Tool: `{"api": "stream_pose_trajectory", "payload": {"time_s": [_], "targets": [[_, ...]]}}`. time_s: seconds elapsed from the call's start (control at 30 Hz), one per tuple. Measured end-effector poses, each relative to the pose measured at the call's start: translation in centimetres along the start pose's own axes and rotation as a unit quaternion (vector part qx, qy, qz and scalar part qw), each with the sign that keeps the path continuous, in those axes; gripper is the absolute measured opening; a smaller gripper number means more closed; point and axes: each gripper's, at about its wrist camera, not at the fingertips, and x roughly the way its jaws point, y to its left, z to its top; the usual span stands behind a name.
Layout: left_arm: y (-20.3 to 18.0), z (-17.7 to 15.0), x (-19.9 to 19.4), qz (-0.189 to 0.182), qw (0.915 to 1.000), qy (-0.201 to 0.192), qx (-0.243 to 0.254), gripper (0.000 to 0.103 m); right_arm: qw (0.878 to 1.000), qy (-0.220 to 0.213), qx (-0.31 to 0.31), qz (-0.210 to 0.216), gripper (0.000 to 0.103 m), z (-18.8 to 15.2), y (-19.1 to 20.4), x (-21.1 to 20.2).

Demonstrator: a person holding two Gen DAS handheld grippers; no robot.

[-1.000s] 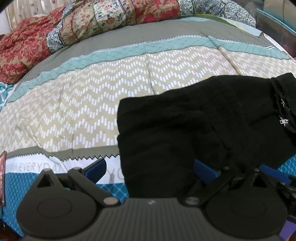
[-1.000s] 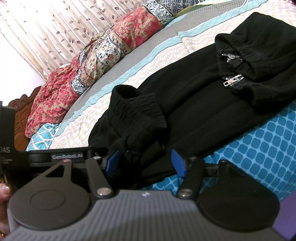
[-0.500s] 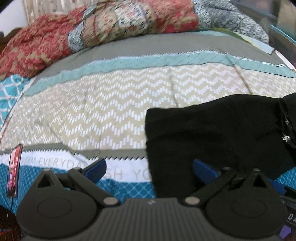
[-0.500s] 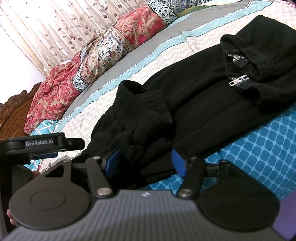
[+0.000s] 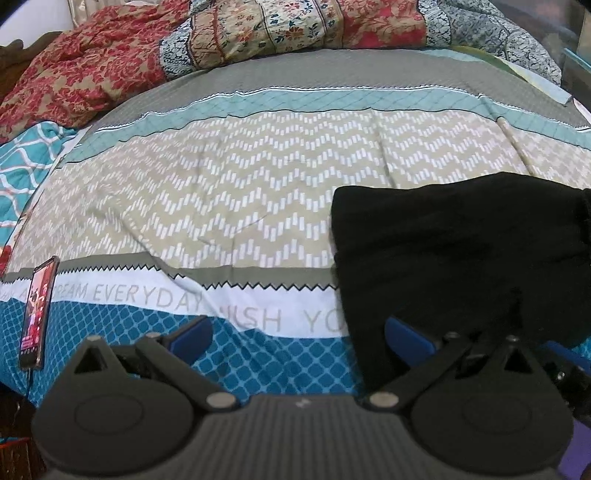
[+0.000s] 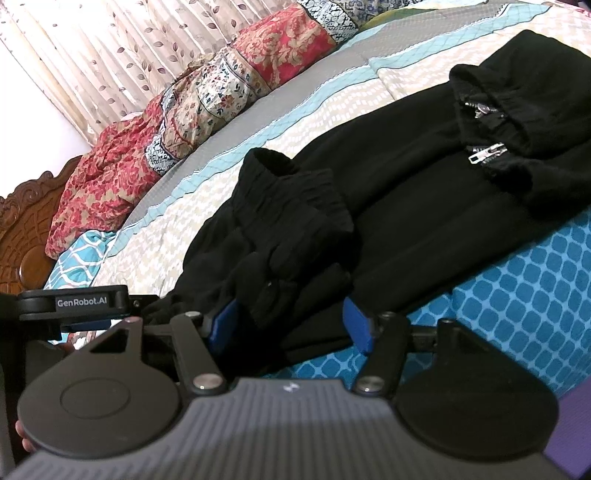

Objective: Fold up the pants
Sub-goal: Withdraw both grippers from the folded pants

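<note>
The black pants lie across the patterned bedspread, zipper and waistband at the right. Their leg ends are bunched up in a heap near the front edge. My right gripper is open, its blue pads on either side of that heap with cloth lying between them. My left gripper is open over the bed's blue edge. Its right fingertip is over the folded edge of the pants, and its left is over bare bedspread. The left gripper's black housing shows beside the right one.
A phone lies at the bed's front left edge. A red and floral quilt is piled along the far side. A carved wooden headboard and a leaf-print curtain stand beyond. A hand shows at the lower left.
The left gripper has drifted left off the pants, which now sit further right in its view, and the phone has come into sight. The right gripper stays as it was.
</note>
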Motion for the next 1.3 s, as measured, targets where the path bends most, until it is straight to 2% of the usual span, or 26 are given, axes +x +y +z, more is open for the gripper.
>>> {"api": "stream_pose_trajectory", "payload": {"time_s": [0.63, 0.77, 0.83, 0.93, 1.0, 1.03, 1.13, 1.3], "targets": [[0.2, 0.0, 0.8, 0.005, 0.9999, 0.010, -0.001, 0.103, 1.000, -0.001, -0.002, -0.001, 0.065, 0.0, 0.1, 0.1], [-0.1, 0.6, -0.2, 0.010, 0.9998, -0.018, 0.005, 0.103, 1.000, -0.022, -0.008, 0.008, 0.065, 0.2, 0.1, -0.7], [-0.1, 1.2, -0.8, -0.014, 0.9994, -0.033, -0.003, 0.103, 0.999, -0.042, -0.013, 0.010, 0.065, 0.5, 0.0, -1.5], [0.2, 2.4, -1.3, -0.082, 0.9954, -0.036, -0.035, 0.103, 0.996, -0.088, -0.015, 0.005, 0.066, 1.1, -0.8, -3.2], [-0.3, 3.1, -1.2, -0.119, 0.9917, -0.030, -0.039, 0.103, 0.992, -0.128, -0.012, -0.006, 0.073, 1.7, -2.0, -4.9], [-0.6, 3.4, -1.2, -0.141, 0.9890, -0.029, -0.034, 0.103, 0.988, -0.153, -0.010, -0.018, 0.079, 2.0, -2.9, -5.9], [-2.3, 4.0, -1.5, -0.192, 0.9807, -0.032, -0.024, 0.103, 0.973, -0.220, 0.006, -0.066, 0.086, 2.9, -5.9, -8.7], [-5.5, 4.8, -1.8, -0.258, 0.9658, -0.023, -0.005, 0.103, 0.946, -0.276, 0.080, -0.149, 0.087, 5.1, -13.4, -11.6]]}}
